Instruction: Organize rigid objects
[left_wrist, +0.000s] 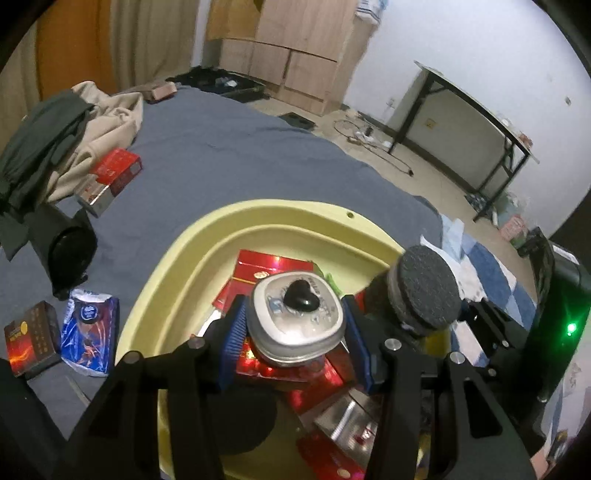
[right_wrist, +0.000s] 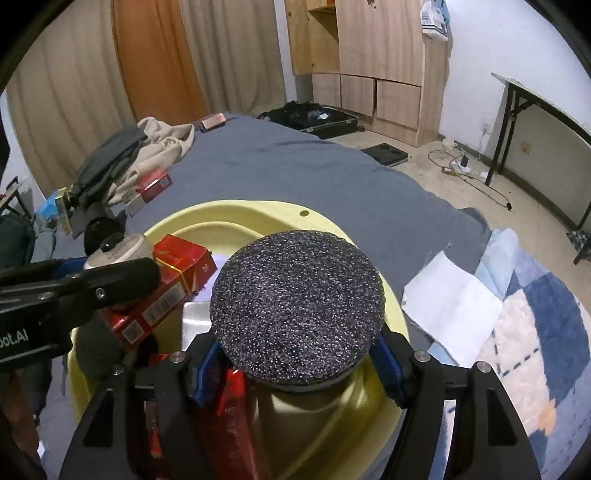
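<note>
Spread over most of both views is a bed (left_wrist: 229, 155) under a blue-grey cover, with a wardrobe and a folding desk (left_wrist: 476, 110) seen beyond it. At the far left, boxes lie loose on the cover: a dark box (left_wrist: 31, 338), a blue packet (left_wrist: 90, 326) and a red box (left_wrist: 116, 171) near a heap of clothes. Further right, a yellow basin (left_wrist: 177, 266) is set on the bed, already holding red boxes (left_wrist: 273, 267). Directly above those boxes the left tool (left_wrist: 295, 332) is closed on a squarish white tin (left_wrist: 295, 314) with a black heart-shaped knob, held lid-up. Just to its right, the right tool (right_wrist: 299, 354) is clamped around a round dark-topped container (right_wrist: 297, 306), upright over the basin's right half. Since both items are judged to hang straight above the basin, only a downward move and a release appear to be needed; the tin looks closer to the pile.
</note>
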